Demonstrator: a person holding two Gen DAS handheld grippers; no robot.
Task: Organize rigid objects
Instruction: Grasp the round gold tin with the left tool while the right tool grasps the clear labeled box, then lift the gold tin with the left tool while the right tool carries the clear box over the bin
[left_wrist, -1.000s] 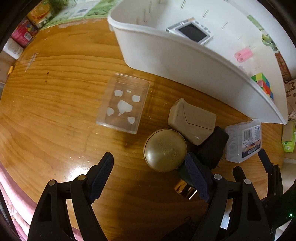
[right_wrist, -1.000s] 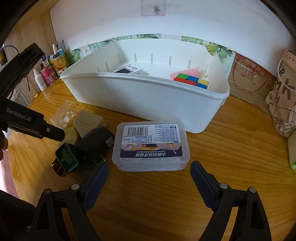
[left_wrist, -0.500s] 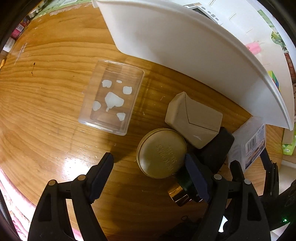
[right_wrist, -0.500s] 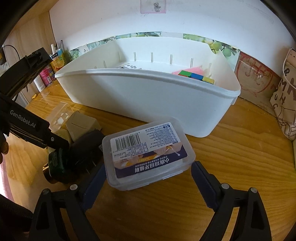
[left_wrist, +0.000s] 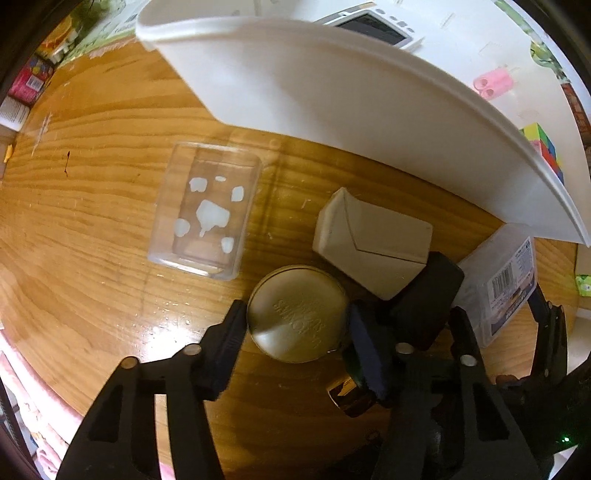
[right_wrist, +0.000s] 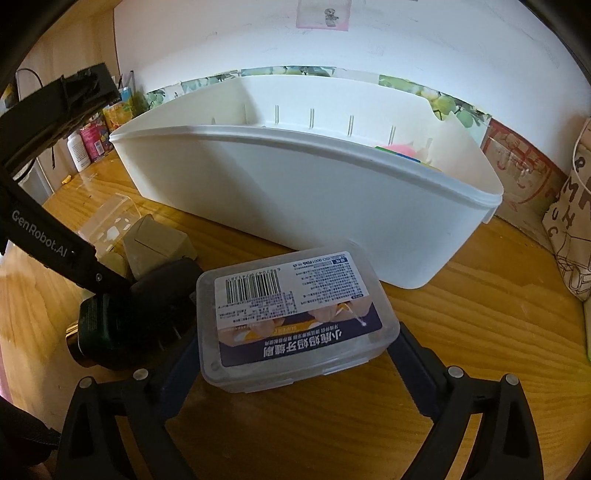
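My left gripper (left_wrist: 297, 326) is shut on a round gold tin (left_wrist: 297, 317) that rests on the wooden table (left_wrist: 92, 229). My right gripper (right_wrist: 291, 350) is shut on a clear plastic box with a barcode label (right_wrist: 291, 317) and holds it tilted just above the table; the box also shows in the left wrist view (left_wrist: 506, 280). A large white bin (right_wrist: 314, 192) stands behind, holding a white device (left_wrist: 373, 29), a pink piece (left_wrist: 493, 83) and a colour cube (left_wrist: 545, 151).
A beige box (left_wrist: 369, 243), a black adapter (left_wrist: 424, 299) and a dark green bottle with gold cap (right_wrist: 99, 325) crowd between the grippers. A clear lid (left_wrist: 207, 210) lies to the left. Bottles (right_wrist: 85, 144) and a bag (right_wrist: 576, 236) line the edges.
My left gripper closed its fingers onto the gold tin. My right gripper closed on the clear box and lifted it, tilted, off the table.
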